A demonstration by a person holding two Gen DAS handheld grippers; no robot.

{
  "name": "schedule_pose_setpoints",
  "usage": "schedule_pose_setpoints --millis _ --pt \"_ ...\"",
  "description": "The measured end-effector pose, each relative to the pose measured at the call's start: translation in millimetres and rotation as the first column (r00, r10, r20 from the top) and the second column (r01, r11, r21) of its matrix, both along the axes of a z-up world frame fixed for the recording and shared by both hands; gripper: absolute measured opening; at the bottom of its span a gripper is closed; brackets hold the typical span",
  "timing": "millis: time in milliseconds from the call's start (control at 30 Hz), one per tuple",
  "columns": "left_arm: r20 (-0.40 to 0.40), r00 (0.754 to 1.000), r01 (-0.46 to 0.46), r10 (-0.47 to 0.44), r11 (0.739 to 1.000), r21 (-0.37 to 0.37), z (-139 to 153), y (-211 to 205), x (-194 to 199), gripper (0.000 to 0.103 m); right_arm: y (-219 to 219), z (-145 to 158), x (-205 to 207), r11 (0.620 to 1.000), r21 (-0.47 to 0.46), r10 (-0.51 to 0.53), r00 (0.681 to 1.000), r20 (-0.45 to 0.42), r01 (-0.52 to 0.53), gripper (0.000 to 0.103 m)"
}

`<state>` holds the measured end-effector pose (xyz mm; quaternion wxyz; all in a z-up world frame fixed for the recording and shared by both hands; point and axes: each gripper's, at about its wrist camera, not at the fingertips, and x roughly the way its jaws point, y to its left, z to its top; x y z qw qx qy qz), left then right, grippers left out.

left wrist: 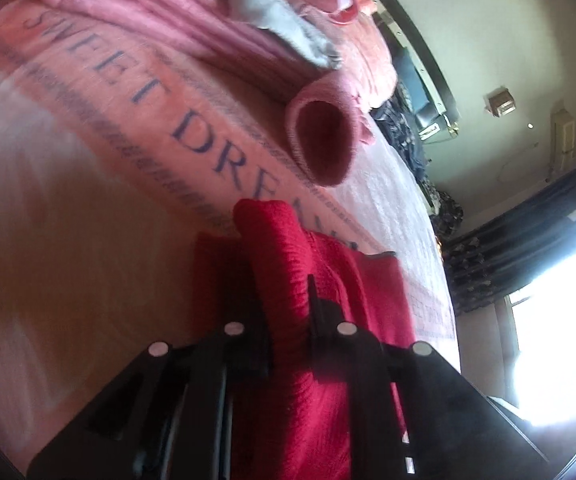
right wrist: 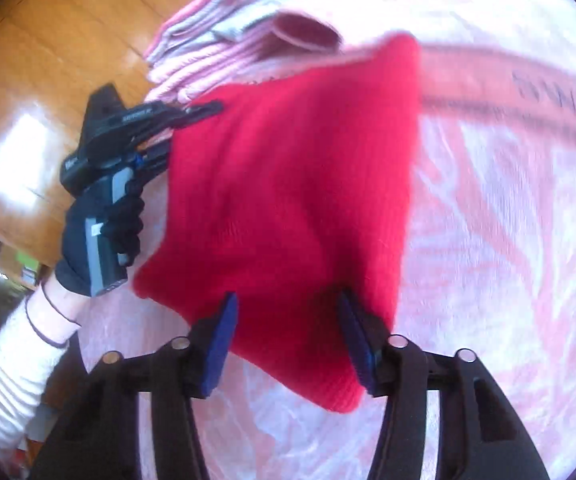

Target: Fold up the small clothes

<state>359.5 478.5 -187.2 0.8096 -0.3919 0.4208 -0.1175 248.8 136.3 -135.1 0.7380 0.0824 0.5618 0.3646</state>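
Red knit garment (right wrist: 288, 184) is hanging between my two grippers, lifted above the bed (right wrist: 508, 240). My left gripper (left wrist: 283, 280) is pinching it: in the left wrist view the black fingers (left wrist: 316, 300) are sitting narrow, with a thick ribbed roll of the red fabric squeezed between them and running down toward the camera. In the right wrist view the same left gripper (right wrist: 191, 114) is biting the garment's upper left edge, gripped by my black-gloved left hand (right wrist: 103, 236), with a white ribbed sleeve (right wrist: 11, 380) behind the wrist.

My right gripper (right wrist: 288, 312) is at the garment's lower edge. Its blue fingers (right wrist: 219, 340) are standing fairly wide, one on each side of the hanging fabric. Whether they are actually clamping the cloth I cannot tell; motion blur is smearing the edge.

The bed is wearing a pink and white sheet (left wrist: 87, 160) printed with dark letters reading "SWEET DREAMS". A pink rolled piece (left wrist: 324, 136) with its open end facing the left camera is lying on the sheet just beyond the red garment. Behind it a pile of pink folded clothes (left wrist: 159, 4) is sitting with a grey piece (left wrist: 271, 12) on top. A wooden headboard (right wrist: 47, 60) is showing left of the pile in the right wrist view. A bright window (left wrist: 568, 320) with dark curtains (left wrist: 508, 240) is glaring at the right of the left wrist view.
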Motion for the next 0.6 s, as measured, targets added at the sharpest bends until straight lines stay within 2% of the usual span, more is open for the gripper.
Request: schedule_pose_setpoints --millis 67,167,233,267,300,400,467,600 --pt "-0.054 0.998 -0.016 0.015 1.000 -0.021 -18 6 -1 0.012 3 -3 -3 1.000 -0.003 0.005 1.000 0.022 -0.005 0.051" --pt "-0.062 0.998 -0.004 0.001 0.999 -0.040 -14 8 0 0.017 9 -2 1 1.000 -0.024 0.018 0.999 0.034 -0.017 0.053" --pt "-0.073 0.997 0.020 -0.021 1.000 -0.020 -3 6 0 0.029 10 0 -3 1.000 -0.009 0.019 0.999 0.037 -0.019 0.053" --pt "-0.081 0.996 0.033 -0.034 0.999 -0.009 2 6 -5 0.041 4 3 -4 1.000 0.010 0.012 0.999 0.039 -0.012 0.054" --pt "-0.094 0.994 0.047 -0.046 0.999 0.008 8 6 -10 0.045 -1 7 -8 1.000 0.022 0.000 0.999 0.041 -0.001 0.054" --pt "-0.122 0.989 0.084 -0.080 0.996 0.025 19 5 -43 0.048 -21 12 -15 0.998 0.036 -0.049 0.998 0.046 0.048 0.059" --pt "-0.132 0.986 0.099 -0.100 0.995 -0.018 22 4 -77 0.052 -27 12 -20 0.998 0.023 -0.064 0.997 0.042 0.063 0.063" --pt "-0.196 0.971 0.135 -0.137 0.991 -0.024 17 -10 -128 0.054 -28 0 -24 0.998 -0.011 -0.068 0.998 0.014 0.068 0.064"
